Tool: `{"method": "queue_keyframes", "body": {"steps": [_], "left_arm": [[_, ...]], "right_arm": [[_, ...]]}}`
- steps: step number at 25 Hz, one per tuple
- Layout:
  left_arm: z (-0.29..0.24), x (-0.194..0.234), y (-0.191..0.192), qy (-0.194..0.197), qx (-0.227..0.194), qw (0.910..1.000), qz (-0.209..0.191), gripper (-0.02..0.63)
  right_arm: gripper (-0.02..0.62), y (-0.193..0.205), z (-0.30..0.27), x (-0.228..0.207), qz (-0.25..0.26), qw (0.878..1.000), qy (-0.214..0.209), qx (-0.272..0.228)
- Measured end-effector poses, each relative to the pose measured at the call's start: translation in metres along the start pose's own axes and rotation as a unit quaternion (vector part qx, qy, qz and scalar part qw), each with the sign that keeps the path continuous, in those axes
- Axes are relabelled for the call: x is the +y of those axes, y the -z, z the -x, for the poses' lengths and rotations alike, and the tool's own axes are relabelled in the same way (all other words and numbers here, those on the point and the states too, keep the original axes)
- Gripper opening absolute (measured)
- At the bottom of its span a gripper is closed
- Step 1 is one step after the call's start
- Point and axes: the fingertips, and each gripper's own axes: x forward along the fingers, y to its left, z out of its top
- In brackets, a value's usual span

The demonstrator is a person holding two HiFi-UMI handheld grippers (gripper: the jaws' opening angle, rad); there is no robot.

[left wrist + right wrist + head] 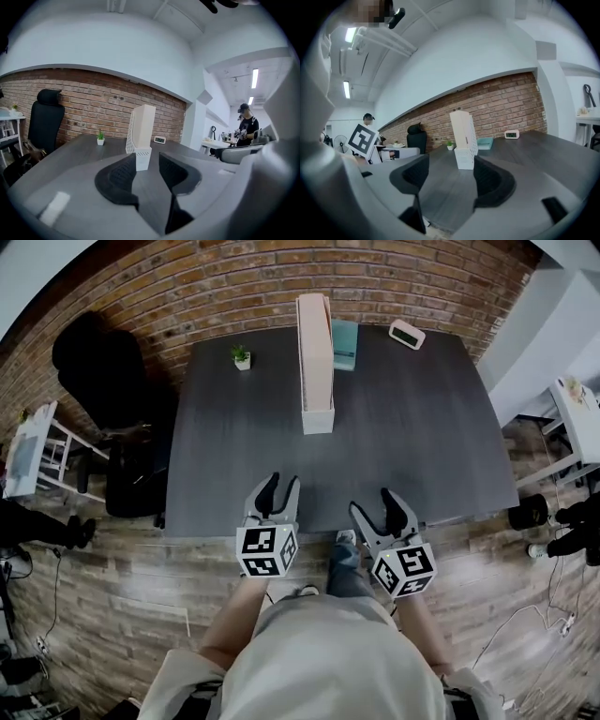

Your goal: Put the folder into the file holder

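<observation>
Grey table (412, 456), 6 o'clock edge: my left gripper (281, 482) and right gripper (372, 501) gape empty; file holder (316, 362) at 12.

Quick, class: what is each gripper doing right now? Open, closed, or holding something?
Left gripper: open, nothing between its jaws.
Right gripper: open, nothing between its jaws.
</observation>
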Motion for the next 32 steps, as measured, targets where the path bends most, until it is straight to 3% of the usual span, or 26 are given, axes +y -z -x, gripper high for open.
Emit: {"method": "queue_keyframes", "body": {"steps": [9, 17, 32], "left_arm": [[0.104, -0.006, 0.030, 0.007, 0.007, 0.9999, 0.007, 0.039], [0.170, -0.008, 0.044, 0.031, -0.005, 0.9993, 0.021, 0.011], [0.188, -0.020, 0.048, 0.059, -0.009, 0.9978, 0.028, 0.011]], "right_arm": [[0.138, 0.019, 0.061, 0.056, 0.022, 0.999, 0.026, -0.007], [0.026, 0.028, 0.095, 0.090, 0.045, 0.998, 0.038, -0.009], [0.002, 0.032, 0.117, 0.105, 0.065, 0.996, 0.050, -0.014]]}}
